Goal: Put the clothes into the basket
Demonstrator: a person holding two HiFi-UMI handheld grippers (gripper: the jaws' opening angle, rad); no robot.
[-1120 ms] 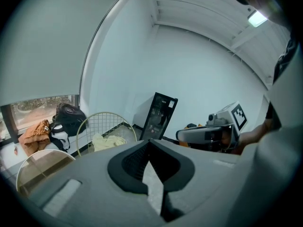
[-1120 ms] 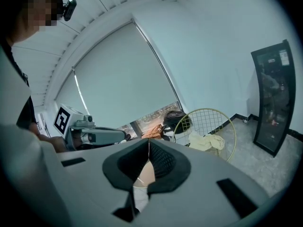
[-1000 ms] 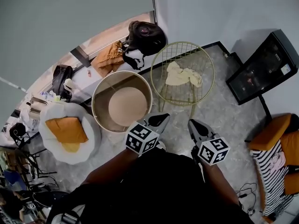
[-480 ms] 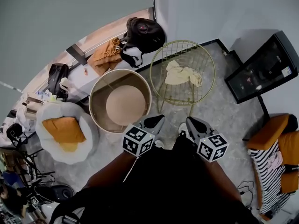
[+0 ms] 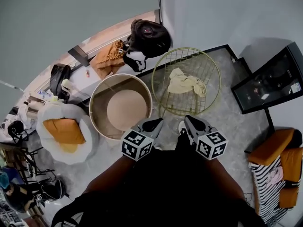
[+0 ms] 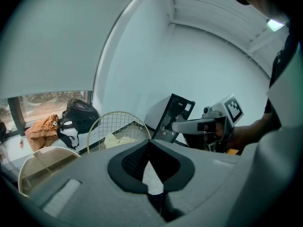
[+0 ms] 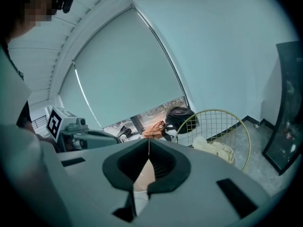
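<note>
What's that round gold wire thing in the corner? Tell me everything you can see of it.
The gold wire stand is a round hoop of thin metal filled with a square grid, set over the grey floor by the wall corner. A crumpled pale yellow cloth rests on its mesh. A round tan tub stands close beside.

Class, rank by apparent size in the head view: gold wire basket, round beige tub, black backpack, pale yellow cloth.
1. Gold wire basket and round beige tub: too alike to rank.
2. Black backpack.
3. Pale yellow cloth.

No legible words or numbers; only black-and-white square markers (image 5: 137,144) on the left gripper (image 5: 155,123) and right gripper (image 5: 190,121)
</note>
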